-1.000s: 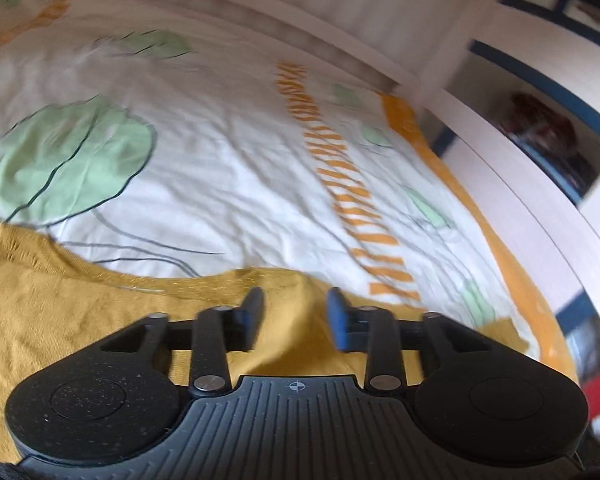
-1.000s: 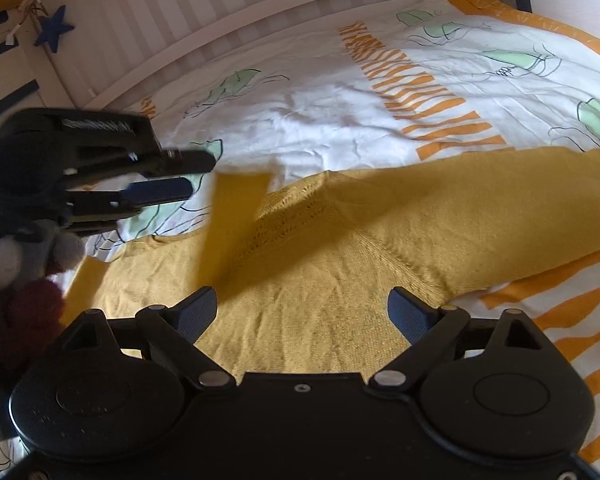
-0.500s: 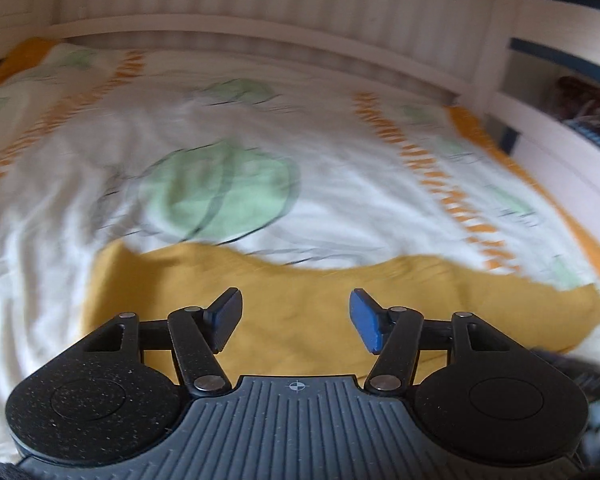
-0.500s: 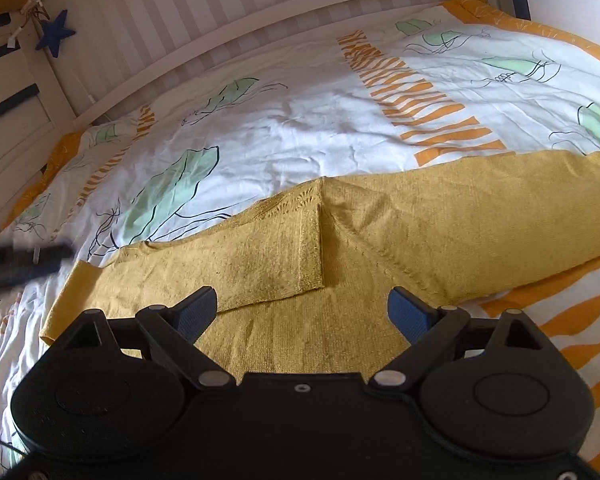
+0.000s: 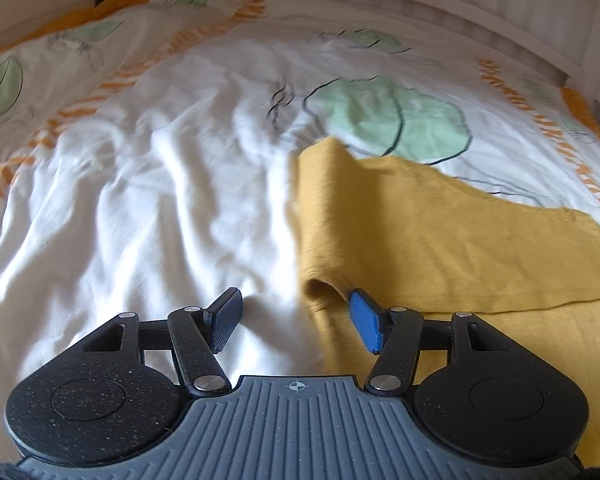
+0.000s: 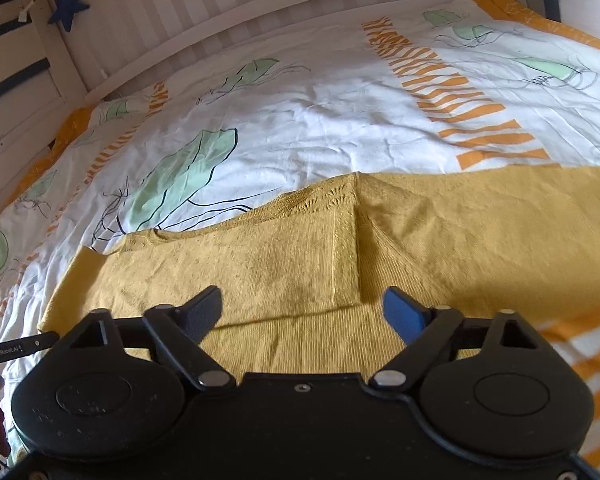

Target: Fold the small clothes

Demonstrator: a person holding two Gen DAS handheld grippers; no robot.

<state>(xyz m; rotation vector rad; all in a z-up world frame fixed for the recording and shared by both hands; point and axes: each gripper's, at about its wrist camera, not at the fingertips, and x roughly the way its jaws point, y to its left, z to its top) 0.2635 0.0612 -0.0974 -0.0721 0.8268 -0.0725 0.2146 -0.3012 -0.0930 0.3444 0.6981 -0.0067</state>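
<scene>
A mustard-yellow knit garment [image 6: 380,248] lies flat on the bed, with one sleeve folded across its body. In the left wrist view the garment [image 5: 440,232] fills the right side, its folded left edge forming a small raised loop by my right fingertip. My left gripper [image 5: 296,316] is open and empty, straddling that folded edge just above the sheet. My right gripper [image 6: 304,312] is open and empty, low over the garment's near part. A sliver of the left gripper shows at the far left of the right wrist view [image 6: 16,350].
The bed is covered by a white duvet [image 5: 160,200] with green leaf and orange stripe prints. A white slatted bed rail [image 6: 260,12] runs along the back. A blue star [image 6: 68,8] hangs on the left post. Shelving stands at the right.
My left gripper let go of the sleeve, which now lies folded across the body. It swung left to the garment's left folded edge and opened wider. My right gripper stayed still and open.
</scene>
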